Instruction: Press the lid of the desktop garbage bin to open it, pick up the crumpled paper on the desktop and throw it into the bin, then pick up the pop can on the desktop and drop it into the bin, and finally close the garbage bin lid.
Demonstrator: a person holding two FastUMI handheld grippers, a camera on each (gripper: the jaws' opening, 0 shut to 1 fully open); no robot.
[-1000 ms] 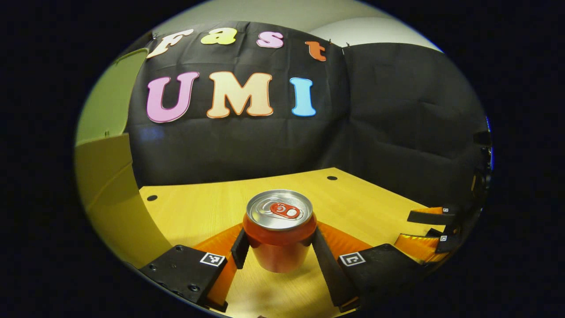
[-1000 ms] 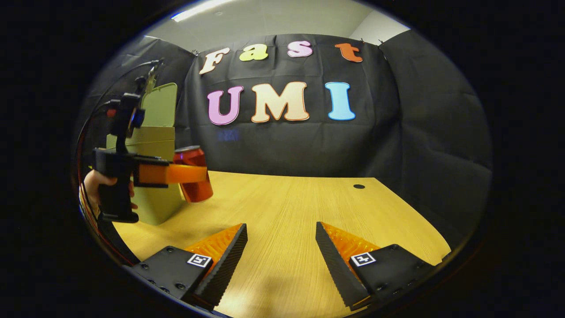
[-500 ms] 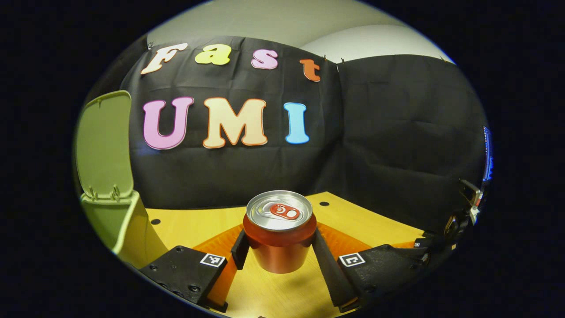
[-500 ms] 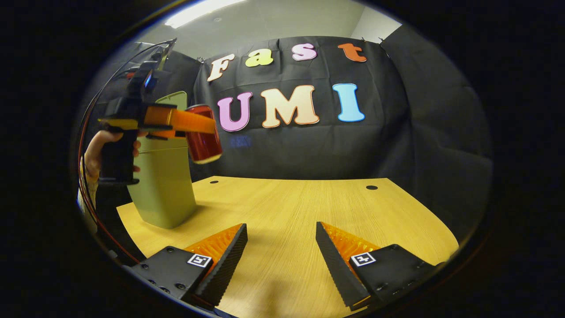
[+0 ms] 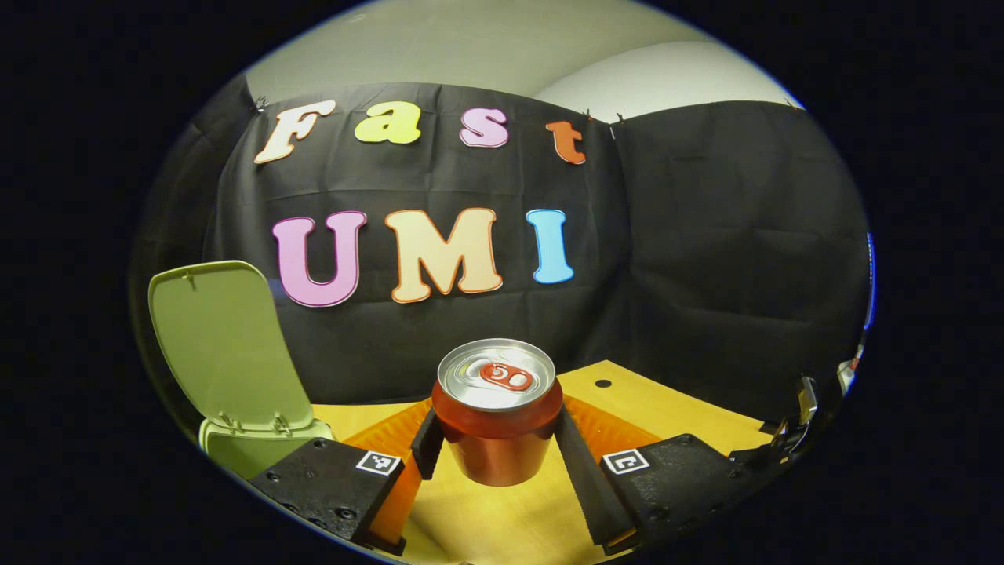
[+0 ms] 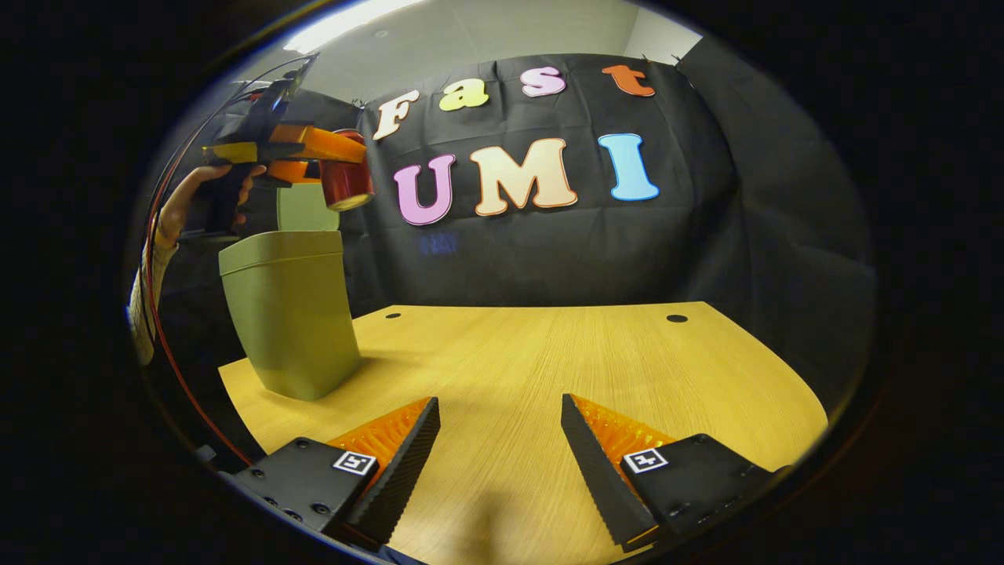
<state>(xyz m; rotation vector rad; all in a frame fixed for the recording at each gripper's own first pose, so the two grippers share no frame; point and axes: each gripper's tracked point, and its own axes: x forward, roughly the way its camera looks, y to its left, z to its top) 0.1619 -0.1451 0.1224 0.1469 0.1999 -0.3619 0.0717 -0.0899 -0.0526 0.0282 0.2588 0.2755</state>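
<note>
One open-lidded bin (image 6: 290, 314) on bare desk (image 6: 549, 369), can (image 6: 345, 176) held above

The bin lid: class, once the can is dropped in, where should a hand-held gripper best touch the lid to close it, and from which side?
Probably the lid's free top edge, pushed from behind, the booth-wall side, toward the bin opening. The lid stands upright, hinged at the bin's rear rim, so the far edge likely gives most leverage. The right hand-held gripper is open and free; the left hand-held gripper holds the can.

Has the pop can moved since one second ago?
Yes. In the right gripper view the pop can, held by the left gripper, has risen from beside the bin's wall to above its rim.
</note>
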